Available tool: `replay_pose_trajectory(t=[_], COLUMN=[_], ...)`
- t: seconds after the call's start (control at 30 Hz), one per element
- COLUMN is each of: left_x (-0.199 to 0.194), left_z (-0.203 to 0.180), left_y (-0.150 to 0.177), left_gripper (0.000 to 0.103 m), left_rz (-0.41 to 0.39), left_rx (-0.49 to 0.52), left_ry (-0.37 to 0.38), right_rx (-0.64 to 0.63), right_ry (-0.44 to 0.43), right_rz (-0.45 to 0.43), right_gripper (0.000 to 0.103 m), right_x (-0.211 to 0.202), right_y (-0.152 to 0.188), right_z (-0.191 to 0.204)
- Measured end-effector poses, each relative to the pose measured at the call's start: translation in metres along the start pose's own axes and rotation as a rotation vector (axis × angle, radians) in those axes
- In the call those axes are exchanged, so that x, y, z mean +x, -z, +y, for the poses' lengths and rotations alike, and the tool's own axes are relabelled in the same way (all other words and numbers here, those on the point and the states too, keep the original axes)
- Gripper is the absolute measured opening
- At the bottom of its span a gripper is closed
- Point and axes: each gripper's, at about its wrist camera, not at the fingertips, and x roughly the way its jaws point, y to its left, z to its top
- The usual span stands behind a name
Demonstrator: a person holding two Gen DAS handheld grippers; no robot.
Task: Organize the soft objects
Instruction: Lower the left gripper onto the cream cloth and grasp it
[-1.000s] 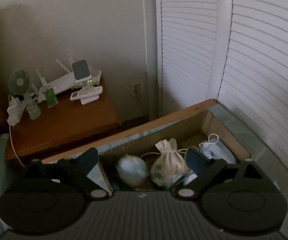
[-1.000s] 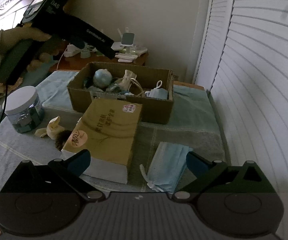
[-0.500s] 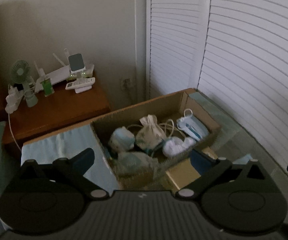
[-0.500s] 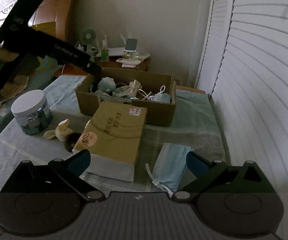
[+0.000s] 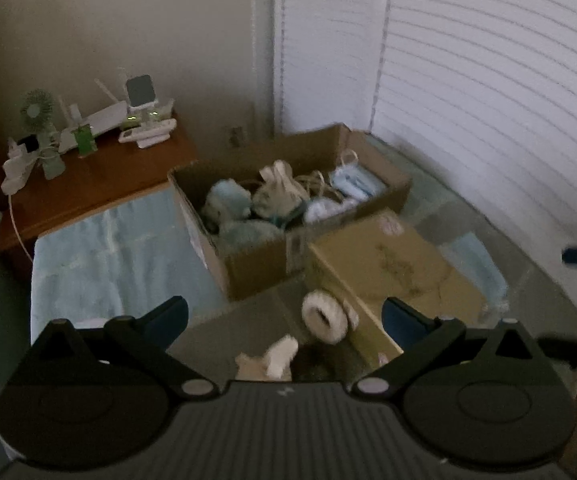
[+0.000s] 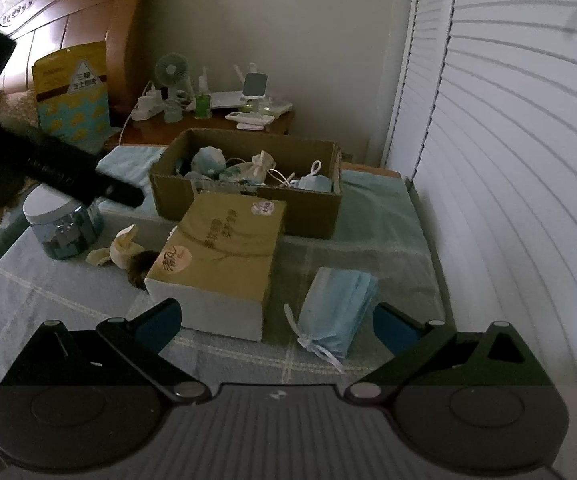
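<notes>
A cardboard box (image 5: 256, 264) (image 6: 248, 204) on the bed holds several soft things: a pale blue plush (image 5: 224, 200), a drawstring pouch (image 6: 258, 166) and face masks (image 5: 352, 184). My left gripper (image 5: 284, 316) is open and empty. It hangs back from the box, above a cream soft toy (image 5: 272, 360) (image 6: 120, 248) and a dark furry thing (image 6: 140, 268). My right gripper (image 6: 276, 322) is open too, just short of a blue stack of masks (image 6: 336, 312) (image 5: 476, 264) lying flat on the cover. The left view is blurred.
A tan tissue box (image 6: 224, 252) (image 5: 388, 264) lies between the toy and the masks. A lidded jar (image 6: 62, 224) stands at the left. Behind the bed is a wooden nightstand (image 5: 100, 188) with a fan and gadgets. Louvred doors (image 6: 508, 160) run along the right.
My left gripper has drawn back from right over the box, so the box now sits farther off and the toy and tissue box show. The right view has backed off slightly.
</notes>
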Motion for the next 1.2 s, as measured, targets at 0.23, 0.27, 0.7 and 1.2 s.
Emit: replay_pose_trajectory(t=[0.23, 0.27, 0.7, 1.2], left_x=[0.007, 0.008, 0.040, 0.064], left_z=[0.000, -0.001, -0.005, -0.002], left_y=[0.020, 0.022, 0.029, 0.021], left_gripper=[0.102, 0.102, 0.063, 0.042], left_rz=[0.076, 0.089, 0.228, 0.285], left_rx=[0.111, 0.134, 0.378, 0.417], left_ry=[0.052, 0.044, 0.037, 0.098], right_rx=[-0.006, -0.008, -0.010, 0.013], right_ry=[0.008, 0.009, 0.009, 0.001], right_rz=[0.003, 0.003, 0.023, 0.033], right_gripper=[0.103, 0.103, 0.103, 0.103], right_x=[-0.001, -0.001, 0.009, 0.023], right_y=[0.000, 0.000, -0.005, -0.010], right_z=[0.003, 0.004, 0.007, -0.001])
